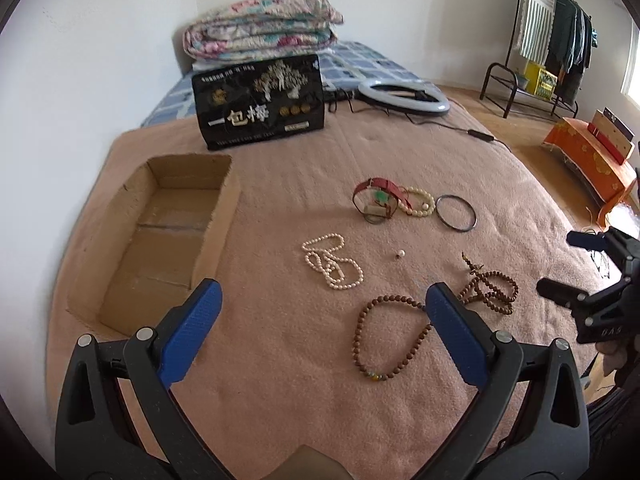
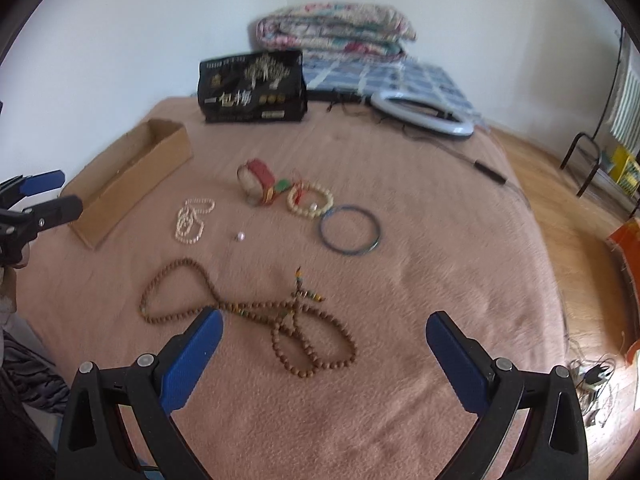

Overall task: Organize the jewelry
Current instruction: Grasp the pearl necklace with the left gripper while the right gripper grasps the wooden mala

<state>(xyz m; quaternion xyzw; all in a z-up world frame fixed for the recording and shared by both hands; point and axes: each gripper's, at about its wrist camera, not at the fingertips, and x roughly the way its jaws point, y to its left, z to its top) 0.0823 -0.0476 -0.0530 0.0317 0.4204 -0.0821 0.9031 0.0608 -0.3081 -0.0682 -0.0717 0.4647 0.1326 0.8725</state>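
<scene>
Jewelry lies spread on a pink blanket (image 1: 280, 360). A long brown bead necklace (image 1: 360, 340) (image 2: 280, 316) lies nearest. A white pearl necklace (image 1: 332, 260) (image 2: 192, 220), a loose pearl (image 1: 399, 255) (image 2: 240, 236), a cream bead bracelet (image 1: 420, 202) (image 2: 310, 200), a dark bangle (image 1: 456, 213) (image 2: 349, 230) and a red strap piece (image 1: 376, 196) (image 2: 258, 180) lie farther off. An empty cardboard box (image 1: 160, 240) (image 2: 132, 176) sits at the left. My left gripper (image 1: 322, 304) is open above the blanket, empty. My right gripper (image 2: 324, 330) is open over the brown necklace, empty.
A black printed package (image 1: 260, 100) (image 2: 252, 88) stands at the back. A ring light (image 1: 404, 98) (image 2: 420, 114) with a cable lies behind right. Folded quilts (image 1: 260, 24) sit on the bed. A clothes rack (image 1: 552, 40) and an orange-covered stand (image 1: 592, 160) stand on the floor right.
</scene>
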